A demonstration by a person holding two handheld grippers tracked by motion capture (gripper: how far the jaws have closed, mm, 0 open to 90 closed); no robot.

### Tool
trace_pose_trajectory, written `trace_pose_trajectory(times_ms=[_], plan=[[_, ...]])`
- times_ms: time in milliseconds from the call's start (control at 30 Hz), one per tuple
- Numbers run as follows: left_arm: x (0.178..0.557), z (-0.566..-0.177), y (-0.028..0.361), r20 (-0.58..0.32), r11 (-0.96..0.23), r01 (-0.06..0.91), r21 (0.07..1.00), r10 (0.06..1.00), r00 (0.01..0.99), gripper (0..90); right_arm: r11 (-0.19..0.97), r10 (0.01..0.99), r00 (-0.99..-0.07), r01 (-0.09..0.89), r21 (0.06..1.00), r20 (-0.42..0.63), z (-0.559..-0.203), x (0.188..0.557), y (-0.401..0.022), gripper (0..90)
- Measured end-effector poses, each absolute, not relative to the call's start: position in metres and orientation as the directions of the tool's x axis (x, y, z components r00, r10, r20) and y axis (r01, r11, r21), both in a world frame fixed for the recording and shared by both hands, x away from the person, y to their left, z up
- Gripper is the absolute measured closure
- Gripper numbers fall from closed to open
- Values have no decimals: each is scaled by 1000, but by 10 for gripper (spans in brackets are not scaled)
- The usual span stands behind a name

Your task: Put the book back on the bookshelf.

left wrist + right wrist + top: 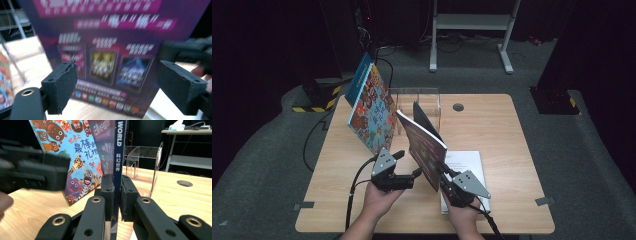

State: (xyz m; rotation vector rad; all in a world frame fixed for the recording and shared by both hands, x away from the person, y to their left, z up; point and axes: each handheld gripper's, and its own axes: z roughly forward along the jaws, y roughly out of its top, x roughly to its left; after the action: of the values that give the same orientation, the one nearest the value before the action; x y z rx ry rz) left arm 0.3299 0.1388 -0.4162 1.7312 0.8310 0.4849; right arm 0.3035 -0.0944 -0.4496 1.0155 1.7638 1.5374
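Right gripper [117,195] clamps magazine [119,157], spine reading "WORLD 科幻世界".

Left gripper view: purple magazine [110,50] cover blurred, text unreadable; top cut by frame edge. Right gripper view: other gripper [35,171] at left blurred, jaw state unclear; animal book [72,152] top and left cut off. High view: white sheet [467,165] partly hidden behind magazine and right gripper [447,172]; print too small to read.
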Motion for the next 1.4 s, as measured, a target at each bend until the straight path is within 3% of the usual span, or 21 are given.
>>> trace_pose_trajectory(times_ms=[533, 1400], plan=[[326, -375, 108, -76, -109, 209, 972, 696, 714, 143, 45, 831, -553, 167, 985, 56, -450, 304, -90, 815], [319, -375, 99, -62, -101, 195, 976, 724, 687, 106, 91, 814, -581, 128, 988, 0, -452, 299, -73, 811]])
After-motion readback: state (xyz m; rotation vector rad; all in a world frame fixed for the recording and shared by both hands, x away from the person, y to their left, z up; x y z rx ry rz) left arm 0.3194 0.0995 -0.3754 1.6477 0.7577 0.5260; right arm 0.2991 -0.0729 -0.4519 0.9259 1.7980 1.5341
